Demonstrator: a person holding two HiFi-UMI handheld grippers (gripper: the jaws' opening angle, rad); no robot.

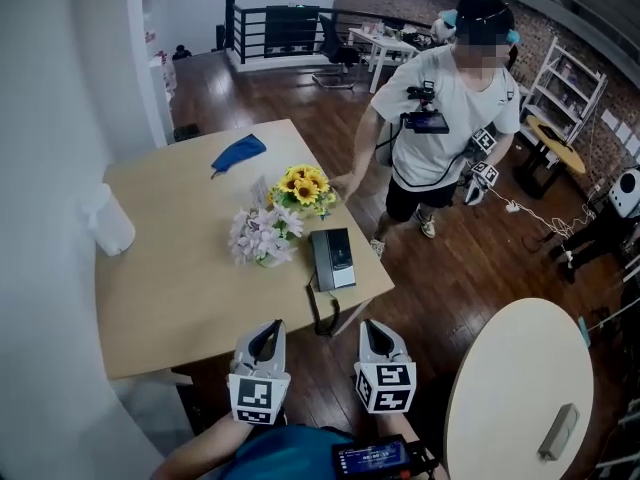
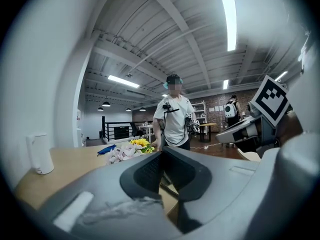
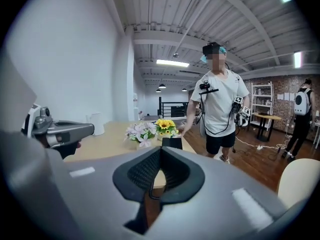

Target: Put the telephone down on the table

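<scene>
A dark grey telephone (image 1: pixel 333 258) lies flat on the wooden table (image 1: pixel 170 288), close to its near right corner. Its black cord (image 1: pixel 322 313) hangs over the table's front edge. In the right gripper view the telephone (image 3: pixel 171 142) sits straight ahead, beyond the jaws. My left gripper (image 1: pixel 266 338) and right gripper (image 1: pixel 376 336) hover side by side just off the table's front edge, below the telephone. Both are shut with nothing between the jaws. Neither touches the telephone or the cord.
A bunch of sunflowers and pale flowers (image 1: pixel 280 213) stands beside the telephone. A blue cloth (image 1: pixel 238 153) and a white jug (image 1: pixel 110 223) are farther back. A person (image 1: pixel 440 118) stands at the table's far right corner. A round white table (image 1: pixel 520 388) is at right.
</scene>
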